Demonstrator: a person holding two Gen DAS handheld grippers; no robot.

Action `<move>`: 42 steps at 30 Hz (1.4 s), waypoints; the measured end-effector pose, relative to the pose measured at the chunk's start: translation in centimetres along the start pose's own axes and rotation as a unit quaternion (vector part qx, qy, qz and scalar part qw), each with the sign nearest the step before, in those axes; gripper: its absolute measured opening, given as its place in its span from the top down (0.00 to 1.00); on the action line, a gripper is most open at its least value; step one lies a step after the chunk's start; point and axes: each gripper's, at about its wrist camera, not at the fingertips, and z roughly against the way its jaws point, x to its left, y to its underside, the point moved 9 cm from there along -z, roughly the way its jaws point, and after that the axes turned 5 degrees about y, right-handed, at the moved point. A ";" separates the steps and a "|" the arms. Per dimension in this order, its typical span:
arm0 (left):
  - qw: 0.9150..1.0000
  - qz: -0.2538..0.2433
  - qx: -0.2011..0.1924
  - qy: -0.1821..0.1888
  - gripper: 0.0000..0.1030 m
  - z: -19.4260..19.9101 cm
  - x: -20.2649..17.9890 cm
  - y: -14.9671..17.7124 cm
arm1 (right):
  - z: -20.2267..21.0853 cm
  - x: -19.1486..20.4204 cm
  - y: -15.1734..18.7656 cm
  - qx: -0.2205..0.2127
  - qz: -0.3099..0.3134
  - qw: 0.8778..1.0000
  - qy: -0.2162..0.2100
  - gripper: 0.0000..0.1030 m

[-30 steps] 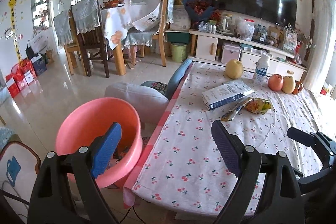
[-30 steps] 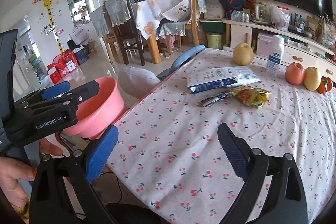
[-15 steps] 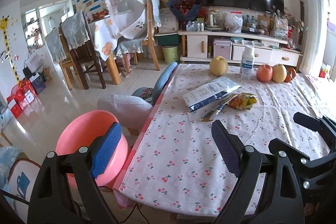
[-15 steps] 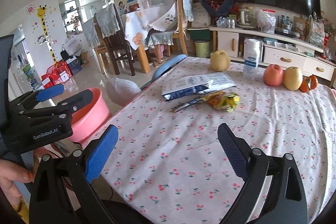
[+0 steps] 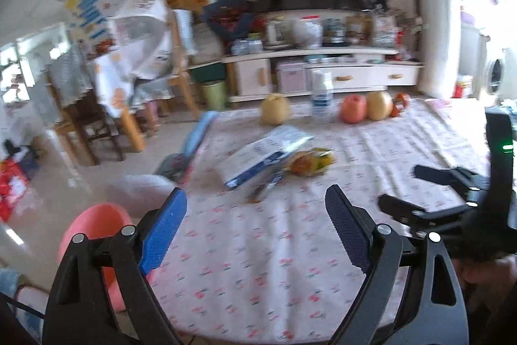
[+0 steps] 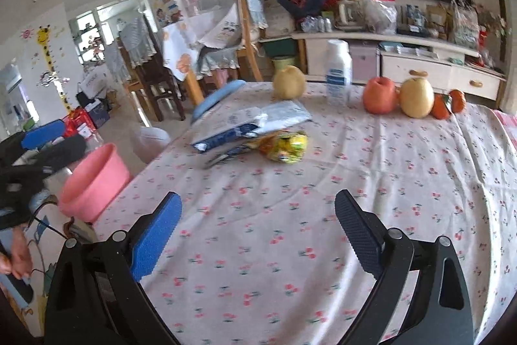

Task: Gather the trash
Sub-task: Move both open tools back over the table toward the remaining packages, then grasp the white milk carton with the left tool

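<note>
Hovering over the near edge of the desk (image 6: 355, 170), the right gripper (image 6: 258, 235) has its jaws wide apart with nothing between them, and the left gripper (image 5: 255, 231) beside it is just as open and just as empty. Both point down and forward toward the middle of the cherry-print cloth, well short of anything to pick up. Farther along lies the trash: a white-and-blue wrapper (image 6: 248, 126), a crumpled yellow snack bag (image 6: 282, 146) touching it, and a thin foil strip (image 6: 223, 156) poking out from under the two. Behind them, toward the far edge, stand a pear (image 6: 289, 82), a white bottle (image 6: 338, 71), an apple (image 6: 379, 95) and more fruit, which look like things to leave alone. Off the left side of the desk, on the floor, sits a pink basin (image 6: 92, 183), probably the bin. Judging by this, nothing has been collected yet; all three pieces remain to be lifted and carried over.
</note>
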 end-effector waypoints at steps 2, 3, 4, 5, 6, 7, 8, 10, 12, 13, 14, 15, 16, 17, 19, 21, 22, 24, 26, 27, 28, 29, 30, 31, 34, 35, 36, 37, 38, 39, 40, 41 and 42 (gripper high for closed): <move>1.000 -0.011 -0.002 0.025 0.14 -1.1 -0.5 -0.4 | -0.8 -1.2 -0.1 0.012 -0.011 1.000 -0.002 0.08; 0.999 -0.021 -0.001 0.029 0.14 -1.9 -0.6 -0.6 | -1.4 -1.8 -0.2 0.020 -0.018 1.000 -0.003 0.08; 0.999 -0.029 0.000 0.030 0.14 -2.4 -0.6 -0.7 | -1.8 -2.1 -0.2 0.025 -0.024 0.999 -0.007 0.08; 0.999 -0.038 0.003 0.035 0.14 -3.2 -0.7 -0.9 | -2.1 -2.4 -0.2 0.031 -0.030 0.999 -0.014 0.08; 0.998 -0.048 0.006 0.042 0.14 -4.0 -0.7 -1.1 | -2.5 -2.6 -0.3 0.036 -0.037 0.998 -0.023 0.08; 0.997 -0.057 0.011 0.048 0.14 -4.9 -0.8 -1.1 | -3.0 -2.9 -0.5 0.041 -0.047 0.998 -0.032 0.08; 0.996 -0.065 0.016 0.051 0.14 -5.8 -0.7 -1.1 | -3.6 -3.1 -0.6 0.045 -0.055 0.997 -0.038 0.08; 0.995 -0.079 0.031 0.050 0.14 -7.9 -0.5 -0.9 | -4.5 -3.3 -0.9 0.052 -0.067 0.995 -0.049 0.08; 0.994 -0.089 0.043 0.053 0.14 -9.7 -0.3 -0.7 | -5.6 -3.5 -1.0 0.060 -0.078 0.993 -0.058 0.08; 0.993 -0.086 0.050 0.064 0.14 -10.8 -0.2 -0.6 | -6.1 -3.7 -1.1 0.064 -0.083 0.992 -0.063 0.08; 0.993 -0.079 0.053 0.066 0.14 -11.6 0.2 -0.6 | -6.7 -3.8 -1.1 0.069 -0.088 0.991 -0.069 0.08; 0.994 -0.073 0.059 0.061 0.14 -12.8 0.7 -0.6 | -7.2 -3.7 -1.2 0.072 -0.090 0.991 -0.070 0.08; 0.994 -0.073 0.064 0.058 0.14 -13.6 1.0 -0.5 | -7.8 -3.8 -1.2 0.073 -0.092 0.991 -0.069 0.08; 0.993 -0.074 0.069 0.053 0.14 -14.5 1.3 -0.5 | -8.3 -3.9 -1.3 0.074 -0.092 0.991 -0.066 0.08; 0.993 -0.077 0.079 0.043 0.14 -16.3 1.9 -0.4 | -9.5 -4.0 -1.6 0.076 -0.093 0.991 -0.063 0.08; 0.993 -0.076 0.086 0.039 0.14 -17.6 2.5 -0.5 | -10.7 -4.2 -1.8 0.080 -0.094 0.990 -0.061 0.08; 0.992 -0.077 0.091 0.035 0.14 -18.4 2.8 -0.4 | -11.1 -4.1 -1.8 0.083 -0.095 0.990 -0.061 0.08; 0.991 -0.085 0.103 0.030 0.14 -19.8 3.2 -0.1 | -11.8 -4.1 -1.9 0.090 -0.101 0.989 -0.068 0.08; 0.989 -0.095 0.113 0.024 0.14 -20.7 3.4 0.0 | -12.4 -3.8 -2.3 0.093 -0.106 0.987 -0.081 0.08; 0.988 -0.098 0.116 0.022 0.14 -21.1 3.5 0.1 | -12.7 -3.8 -2.5 0.092 -0.104 0.987 -0.081 0.08; 0.988 -0.099 0.119 0.022 0.14 -21.7 3.6 0.1 | -12.9 -3.7 -2.6 0.093 -0.102 0.987 -0.080 0.08; 0.988 -0.098 0.121 0.024 0.14 -22.1 3.8 0.0 | -13.2 -3.7 -2.8 0.093 -0.101 0.987 -0.080 0.08; 0.987 -0.098 0.122 0.025 0.14 -22.5 3.9 -0.1 | -13.5 -3.6 -2.9 0.094 -0.101 0.987 -0.081 0.08; 0.987 -0.098 0.123 0.025 0.14 -23.1 4.0 -0.3 | -13.9 -3.6 -3.1 0.095 -0.100 0.987 -0.083 0.08; 0.986 -0.100 0.129 0.026 0.14 -24.4 4.5 -0.8 | -14.8 -3.5 -3.6 0.096 -0.096 0.987 -0.087 0.09; 0.986 -0.102 0.130 0.026 0.14 -24.7 4.6 -0.8 | -15.1 -3.6 -3.6 0.097 -0.095 0.987 -0.088 0.09; 0.985 -0.106 0.133 0.025 0.14 -25.0 4.6 -0.8 | -15.5 -3.5 -3.5 0.102 -0.098 0.986 -0.092 0.15; 0.984 -0.110 0.137 0.026 0.14 -25.5 4.7 -0.9 | -15.7 -3.5 -3.5 0.106 -0.100 0.985 -0.097 0.19; 0.983 -0.108 0.142 0.033 0.14 -25.9 4.7 -0.9 | -16.0 -3.4 -3.4 0.109 -0.101 0.984 -0.100 0.19; 0.984 -0.096 0.147 0.043 0.14 -26.3 4.9 -0.9 | -16.3 -3.3 -3.3 0.112 -0.100 0.984 -0.101 0.19; 0.984 -0.088 0.150 0.046 0.14 -26.5 5.0 -0.9 | -16.5 -3.2 -3.3 0.113 -0.098 0.984 -0.100 0.19; 0.984 -0.081 0.153 0.048 0.14 -26.9 5.2 -0.9 | -16.7 -3.0 -3.3 0.113 -0.094 0.984 -0.099 0.19; 0.984 -0.079 0.154 0.047 0.14 -27.1 5.3 -0.9 | -16.9 -2.9 -3.3 0.113 -0.089 0.985 -0.097 0.19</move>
